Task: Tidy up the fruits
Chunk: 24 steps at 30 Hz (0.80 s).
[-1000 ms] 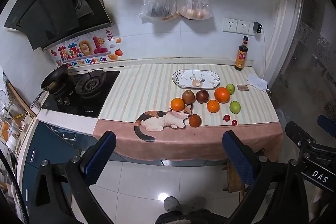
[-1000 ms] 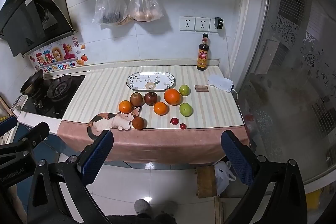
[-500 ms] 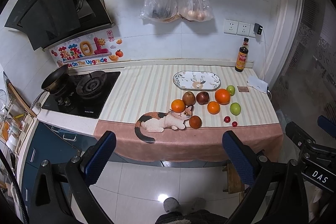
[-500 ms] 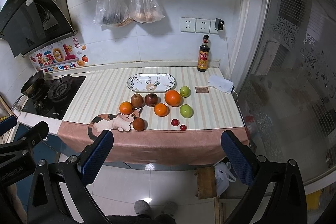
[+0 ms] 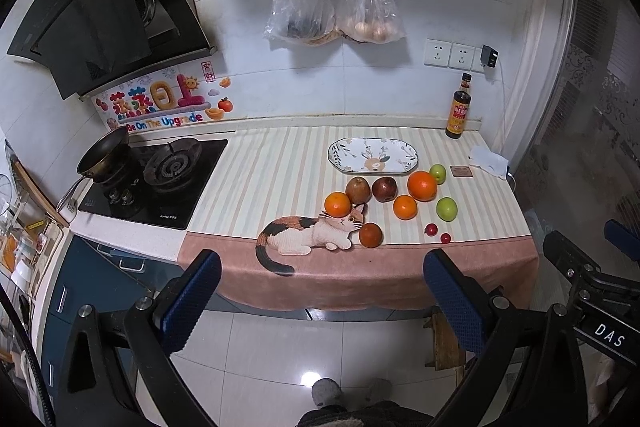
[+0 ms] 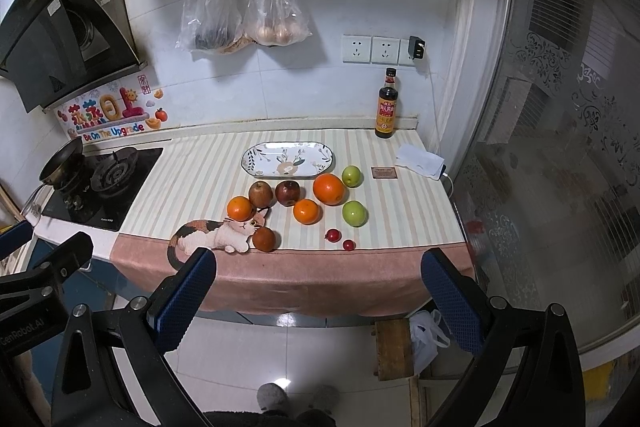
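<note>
Left gripper [image 5: 322, 301] and right gripper [image 6: 320, 297] hold their jaws spread wide, grasping nothing.

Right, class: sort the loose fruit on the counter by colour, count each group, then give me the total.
Orange: 3
Green: 2
Dark red apple: 1
Brownish round fruit: 2
Small red fruit: 2
Total: 10, all lying on the striped cloth, none on the oval plate.
</note>
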Available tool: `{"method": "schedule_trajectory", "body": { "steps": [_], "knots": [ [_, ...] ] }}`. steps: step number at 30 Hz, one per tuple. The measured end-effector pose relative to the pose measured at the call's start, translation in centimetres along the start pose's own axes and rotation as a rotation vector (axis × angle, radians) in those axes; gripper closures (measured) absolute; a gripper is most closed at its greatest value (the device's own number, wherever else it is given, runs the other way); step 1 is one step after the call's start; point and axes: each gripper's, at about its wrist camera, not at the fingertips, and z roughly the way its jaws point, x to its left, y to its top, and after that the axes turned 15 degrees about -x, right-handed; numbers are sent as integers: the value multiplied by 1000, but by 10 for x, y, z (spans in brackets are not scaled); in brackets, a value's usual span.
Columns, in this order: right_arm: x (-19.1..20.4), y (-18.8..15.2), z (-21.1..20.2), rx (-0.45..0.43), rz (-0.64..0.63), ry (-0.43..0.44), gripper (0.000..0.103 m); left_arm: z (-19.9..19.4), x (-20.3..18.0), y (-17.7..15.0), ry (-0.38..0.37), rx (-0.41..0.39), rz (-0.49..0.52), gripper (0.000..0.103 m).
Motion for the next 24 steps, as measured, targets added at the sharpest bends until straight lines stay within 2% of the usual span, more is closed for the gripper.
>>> {"method": "schedule_trajectory", "body": {
  "steps": [24],
  "knots": [
    [-5,11,-3,-11,9,1,0,2,-6,8,-1,-1,2,0]
  ]
}}
